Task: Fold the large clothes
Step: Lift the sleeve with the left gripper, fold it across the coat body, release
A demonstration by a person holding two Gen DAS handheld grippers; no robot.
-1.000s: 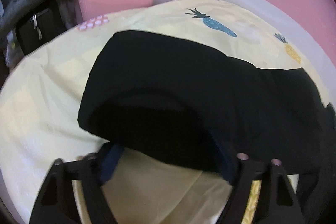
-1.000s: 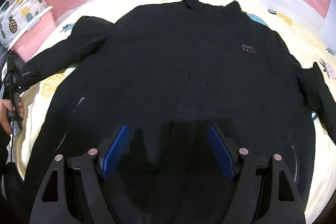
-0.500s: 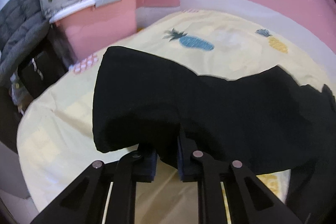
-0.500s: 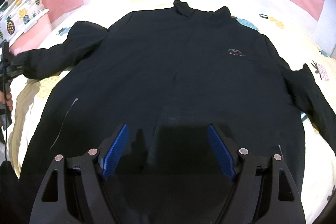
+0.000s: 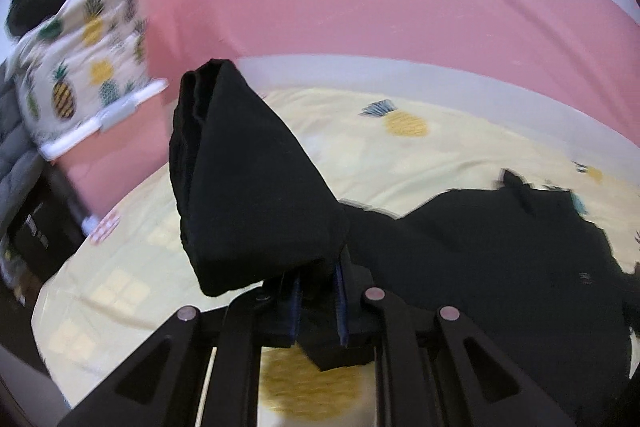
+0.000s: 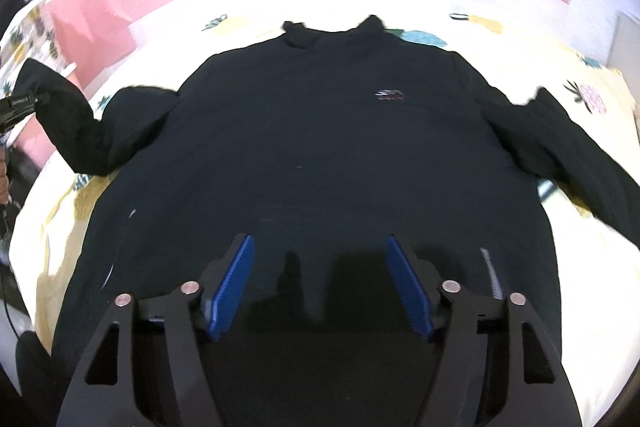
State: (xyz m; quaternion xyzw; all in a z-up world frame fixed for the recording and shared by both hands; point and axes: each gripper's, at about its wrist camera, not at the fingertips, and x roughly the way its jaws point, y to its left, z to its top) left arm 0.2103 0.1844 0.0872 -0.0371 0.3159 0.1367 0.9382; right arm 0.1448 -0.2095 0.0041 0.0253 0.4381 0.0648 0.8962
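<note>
The black jacket (image 6: 320, 147) lies face up on the bed (image 6: 500, 39), filling the middle of the right wrist view, collar (image 6: 332, 27) at the top centre and both sleeves spread out to the sides. It is laid flat this way so the sleeves can be brought in over the body one at a time.

The sleeve (image 5: 248, 187) at the left of that view is lifted off the sheet — in the left wrist view its cuff end stands up in the centre, doubled over and hanging from the left gripper (image 5: 316, 303), whose fingers are pinched tight on the cloth. Held by its end like that, the sleeve can be carried across the chest, which I judge to be the step in hand.

The right gripper (image 6: 320, 279) hovers over the hem at the bottom centre, its blue fingers (image 6: 234, 279) wide but narrowing, nothing between them — probably placed to steady the body.

A pineapple-print cushion (image 5: 80, 67) sits upper left, beyond the bed.
</note>
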